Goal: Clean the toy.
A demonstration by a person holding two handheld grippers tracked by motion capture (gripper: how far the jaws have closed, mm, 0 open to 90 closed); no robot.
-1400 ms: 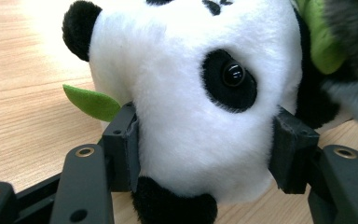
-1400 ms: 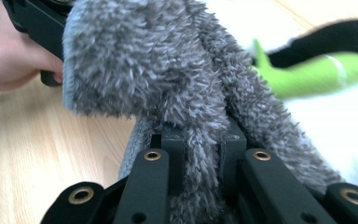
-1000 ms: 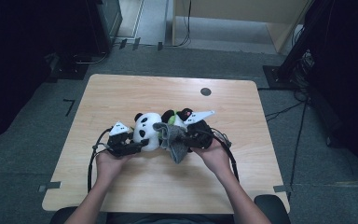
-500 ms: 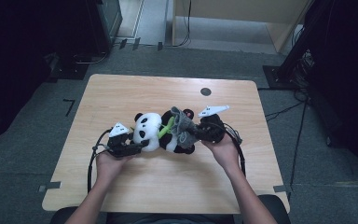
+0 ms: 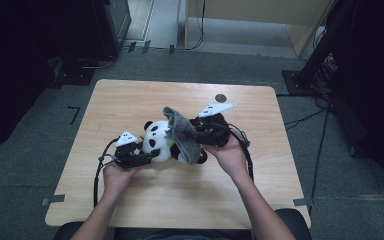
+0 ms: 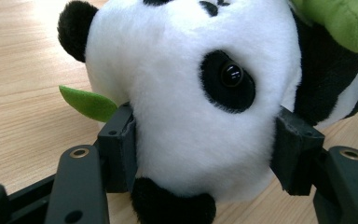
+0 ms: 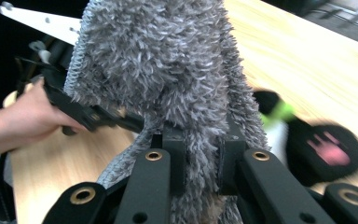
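Panda (image 5: 156, 141) lies mid-table (image 5: 130, 100), head squeezed btwn my left gripper (image 6: 205, 154) jaws, which have just been easing open w/ it still between. Right gripper (image 7: 200, 163) is clamped on the grey cloth (image 7: 168, 79). Worry: left grip loosens more and panda slides when I tug the cloth.

The high view looks forward and down on the whole tabletop (image 5: 130, 100) from above the person's side. The 2 gripper views ride low and very close: the left faces the plush panda (image 6: 191, 93), the right the grey cloth (image 7: 168, 70); all 3 share the panda.
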